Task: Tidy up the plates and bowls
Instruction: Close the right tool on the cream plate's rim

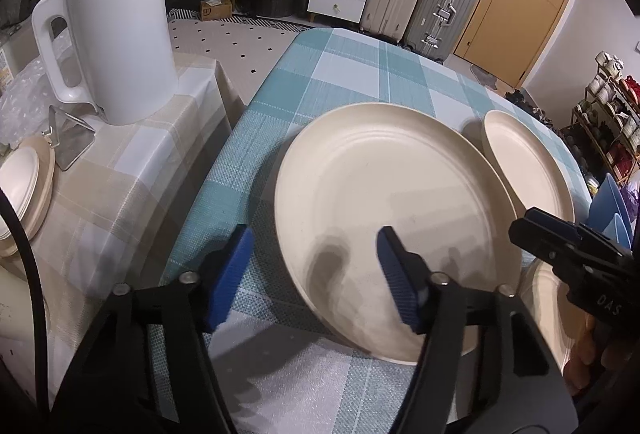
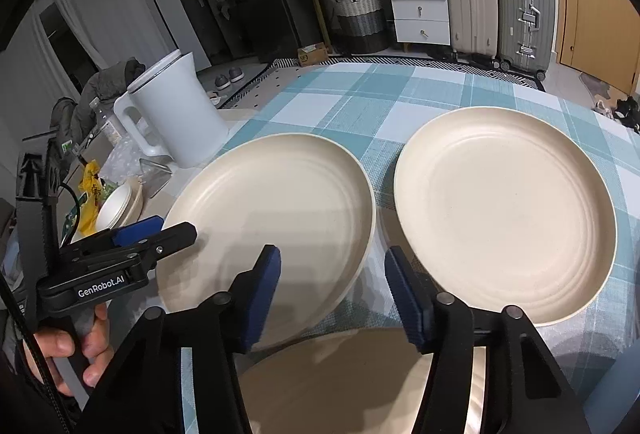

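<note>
Two plates side by side on table (image 2: 460, 90): left plate (image 2: 272, 218), right plate (image 2: 504, 210). Third plate (image 2: 344, 386) nearer, before them. Kettle (image 2: 176, 114) far left.

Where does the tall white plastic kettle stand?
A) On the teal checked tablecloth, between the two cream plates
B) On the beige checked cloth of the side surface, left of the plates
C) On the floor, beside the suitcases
B: the tall white plastic kettle stands on the beige checked cloth, left of the cream plate.
</note>
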{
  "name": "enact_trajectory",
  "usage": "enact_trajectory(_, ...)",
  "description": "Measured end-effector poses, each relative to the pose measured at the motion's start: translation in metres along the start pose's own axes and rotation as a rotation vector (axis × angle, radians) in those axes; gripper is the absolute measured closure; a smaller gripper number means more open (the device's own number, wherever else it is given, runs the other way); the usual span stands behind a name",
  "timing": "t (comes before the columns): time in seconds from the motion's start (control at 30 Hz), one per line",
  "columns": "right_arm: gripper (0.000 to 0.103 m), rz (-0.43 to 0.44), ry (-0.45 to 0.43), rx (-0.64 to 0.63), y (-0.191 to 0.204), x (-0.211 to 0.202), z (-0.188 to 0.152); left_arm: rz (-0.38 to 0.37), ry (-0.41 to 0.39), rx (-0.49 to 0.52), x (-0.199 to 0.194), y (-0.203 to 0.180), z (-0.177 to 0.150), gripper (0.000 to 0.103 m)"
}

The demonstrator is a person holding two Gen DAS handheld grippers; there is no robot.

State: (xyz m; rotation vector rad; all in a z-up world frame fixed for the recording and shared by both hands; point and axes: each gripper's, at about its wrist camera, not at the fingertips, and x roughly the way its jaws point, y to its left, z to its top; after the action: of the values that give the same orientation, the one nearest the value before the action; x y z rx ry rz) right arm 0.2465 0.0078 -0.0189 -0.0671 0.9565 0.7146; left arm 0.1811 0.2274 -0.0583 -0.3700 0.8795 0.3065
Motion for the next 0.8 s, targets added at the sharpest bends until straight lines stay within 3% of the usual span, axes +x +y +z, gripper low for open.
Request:
enact_trajectory(0.2,0.065,-0.004,0.012,0.000,-0.002,0.005,0.001,0.008,0.011,0.003,0.003,0.000,-0.001,0.070)
enact_trajectory(0.4,0.085,-0.044,0.015,0.002,-0.005,0.008,0.000,0.042,0.006,0.002,0.004,0.003,-0.002,0.085)
enact_trajectory(0.8,0.088,-0.073,0.016,-0.017,-0.002,0.011,-0.003,0.066,-0.003,0.031,0.002,-0.001,-0.005,0.087)
